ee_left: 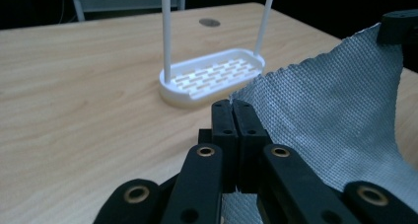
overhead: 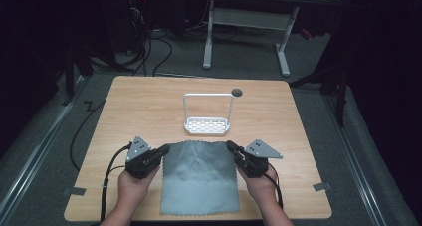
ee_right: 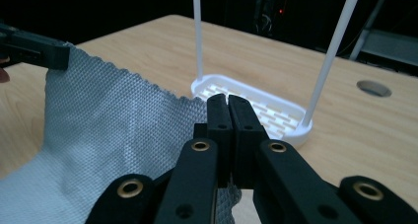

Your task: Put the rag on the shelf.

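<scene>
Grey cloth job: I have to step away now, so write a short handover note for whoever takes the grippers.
Left gripper: shut on the far left corner of the grey cloth.
Right gripper: shut on the far right corner.
Cloth: far edge raised off the table, near part lying flat by the front edge.
White rack: just beyond the cloth, nothing on it.
Done: both corners gripped.
Left: probably drape the cloth over the rack's bar.

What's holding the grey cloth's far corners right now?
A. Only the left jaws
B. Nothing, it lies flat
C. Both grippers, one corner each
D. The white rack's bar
C: the left gripper and right gripper each clamp a far corner of the grey cloth, lifting that edge.
</scene>
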The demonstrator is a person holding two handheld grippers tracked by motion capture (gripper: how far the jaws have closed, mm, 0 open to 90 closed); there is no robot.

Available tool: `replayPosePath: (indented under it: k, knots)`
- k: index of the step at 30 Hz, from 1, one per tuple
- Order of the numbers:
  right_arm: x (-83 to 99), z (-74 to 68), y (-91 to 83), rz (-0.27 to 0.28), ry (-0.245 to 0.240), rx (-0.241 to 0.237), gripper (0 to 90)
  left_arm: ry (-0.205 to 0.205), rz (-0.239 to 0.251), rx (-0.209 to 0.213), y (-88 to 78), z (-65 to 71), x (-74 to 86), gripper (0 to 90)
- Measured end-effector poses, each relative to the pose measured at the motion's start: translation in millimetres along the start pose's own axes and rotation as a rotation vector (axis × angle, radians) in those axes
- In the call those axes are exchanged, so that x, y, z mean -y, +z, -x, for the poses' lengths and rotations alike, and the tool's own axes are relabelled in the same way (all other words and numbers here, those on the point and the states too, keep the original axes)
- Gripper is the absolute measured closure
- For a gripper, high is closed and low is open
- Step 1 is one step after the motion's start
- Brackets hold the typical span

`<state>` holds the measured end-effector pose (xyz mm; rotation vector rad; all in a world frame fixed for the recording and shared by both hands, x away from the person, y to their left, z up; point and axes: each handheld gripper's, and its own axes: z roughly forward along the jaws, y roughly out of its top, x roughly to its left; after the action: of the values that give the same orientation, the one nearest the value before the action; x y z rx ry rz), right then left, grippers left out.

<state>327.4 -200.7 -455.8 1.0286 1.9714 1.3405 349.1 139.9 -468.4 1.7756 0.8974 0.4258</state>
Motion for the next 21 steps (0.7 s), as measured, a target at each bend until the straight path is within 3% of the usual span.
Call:
replayPosePath:
  k: [4,9,21]
  knots:
    - [-16.8,6.7,-3.4,0.051,0.006,0.02,89.2,-0.017,0.059,0.004,1.7,-2.1,-14.1,89.5]
    - [-33.8,14.6,-9.8,0.099,0.012,0.042,89.2,0.008,0.126,-0.002,1.5,-1.0,-39.0,89.5]
    - [-65.1,26.7,-22.0,0.19,0.008,0.084,89.3,0.033,0.205,-0.024,-0.1,-0.2,-75.4,89.5]
